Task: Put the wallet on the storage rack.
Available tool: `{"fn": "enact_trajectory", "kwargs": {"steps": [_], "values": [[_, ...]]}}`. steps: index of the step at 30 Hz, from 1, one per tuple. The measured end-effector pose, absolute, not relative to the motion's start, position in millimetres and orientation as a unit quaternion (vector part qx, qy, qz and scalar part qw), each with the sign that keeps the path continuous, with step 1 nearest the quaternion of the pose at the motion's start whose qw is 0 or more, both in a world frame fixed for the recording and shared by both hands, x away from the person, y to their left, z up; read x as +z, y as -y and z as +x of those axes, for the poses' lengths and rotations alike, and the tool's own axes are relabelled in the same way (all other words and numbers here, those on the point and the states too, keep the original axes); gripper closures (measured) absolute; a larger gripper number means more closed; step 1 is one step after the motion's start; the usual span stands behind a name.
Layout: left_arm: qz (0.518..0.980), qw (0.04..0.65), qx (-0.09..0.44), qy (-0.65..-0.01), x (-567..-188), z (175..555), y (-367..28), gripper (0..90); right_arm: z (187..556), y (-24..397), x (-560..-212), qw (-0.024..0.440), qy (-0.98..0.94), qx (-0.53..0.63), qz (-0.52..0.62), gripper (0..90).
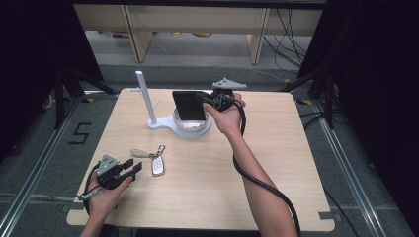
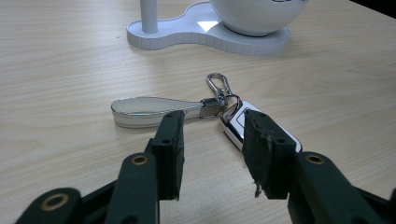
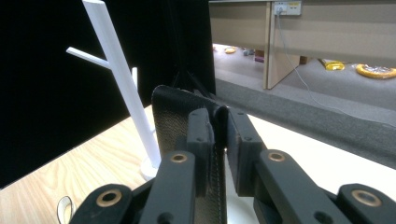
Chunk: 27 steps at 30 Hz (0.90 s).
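The right gripper (image 1: 210, 100) is clenched on the edge of a black leather wallet (image 1: 189, 105), holding it over the white bowl (image 1: 192, 126) of a white stand (image 1: 153, 125) near the table's (image 1: 276, 163) far edge; in the right gripper view the wallet (image 3: 175, 121) stands pinched between both pads. The left gripper (image 1: 132, 168) rests near the near-left corner with its jaws released and nothing between them. A car key fob (image 2: 243, 123) with a loop strap (image 2: 149, 111) lies on the table just beyond the left gripper's (image 2: 212, 140) fingertips, the fob in front of one jaw.
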<state>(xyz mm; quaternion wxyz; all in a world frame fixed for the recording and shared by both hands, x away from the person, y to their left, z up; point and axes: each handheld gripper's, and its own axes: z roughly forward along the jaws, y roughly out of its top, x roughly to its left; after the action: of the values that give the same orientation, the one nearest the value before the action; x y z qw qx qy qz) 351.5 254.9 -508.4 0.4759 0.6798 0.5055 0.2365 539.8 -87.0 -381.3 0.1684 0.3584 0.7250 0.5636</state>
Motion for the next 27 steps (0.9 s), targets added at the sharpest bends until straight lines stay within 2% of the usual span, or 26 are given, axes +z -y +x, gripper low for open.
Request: {"fn": "enact_trajectory", "kwargs": {"steps": [23,27], "values": [[0.681,0.477,0.235,-0.503,-510,352,-255,58.0,551,78,-400,0.187,-0.717,0.563,0.366,81.4],[0.682,0.477,0.235,-0.503,-510,352,-255,57.9,551,78,-401,0.179,-0.717,0.561,0.373,81.4]]}}
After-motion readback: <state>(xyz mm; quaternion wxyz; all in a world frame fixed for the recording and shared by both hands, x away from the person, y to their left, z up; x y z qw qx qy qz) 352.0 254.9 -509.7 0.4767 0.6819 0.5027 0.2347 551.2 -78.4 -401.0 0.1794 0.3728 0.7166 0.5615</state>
